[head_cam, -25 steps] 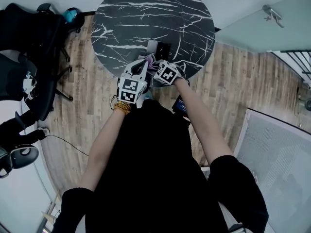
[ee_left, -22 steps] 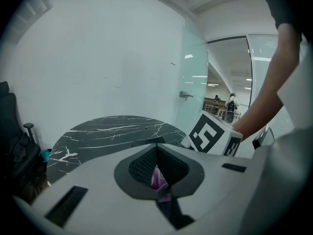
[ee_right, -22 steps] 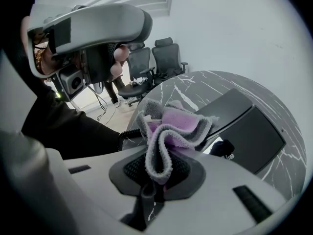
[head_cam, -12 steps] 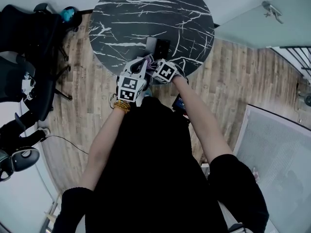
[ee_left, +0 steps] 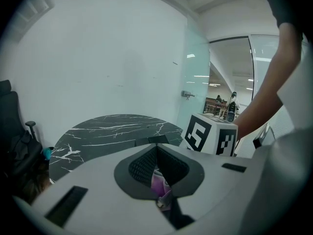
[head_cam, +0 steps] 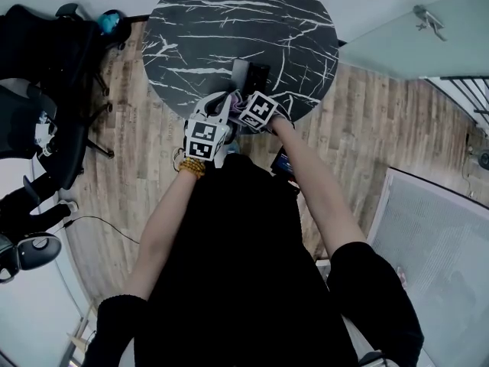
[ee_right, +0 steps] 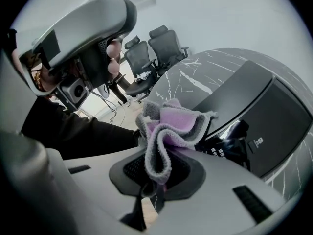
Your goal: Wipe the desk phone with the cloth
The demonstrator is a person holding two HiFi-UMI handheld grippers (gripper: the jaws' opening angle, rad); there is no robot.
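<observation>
R hand-held gripper [ee_right: 155,176] edged fwd — it & L hand-held gripper [ee_left: 159,186] pinch plush purple-grey cloth [ee_right: 172,125].

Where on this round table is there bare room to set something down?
The far half of the table, from the phone out to the far rim, is bare. So are the stretches to the left and right of the phone. The near edge is crowded: the phone, the left gripper and the right gripper, both shut on the cloth, bunch together there.
</observation>
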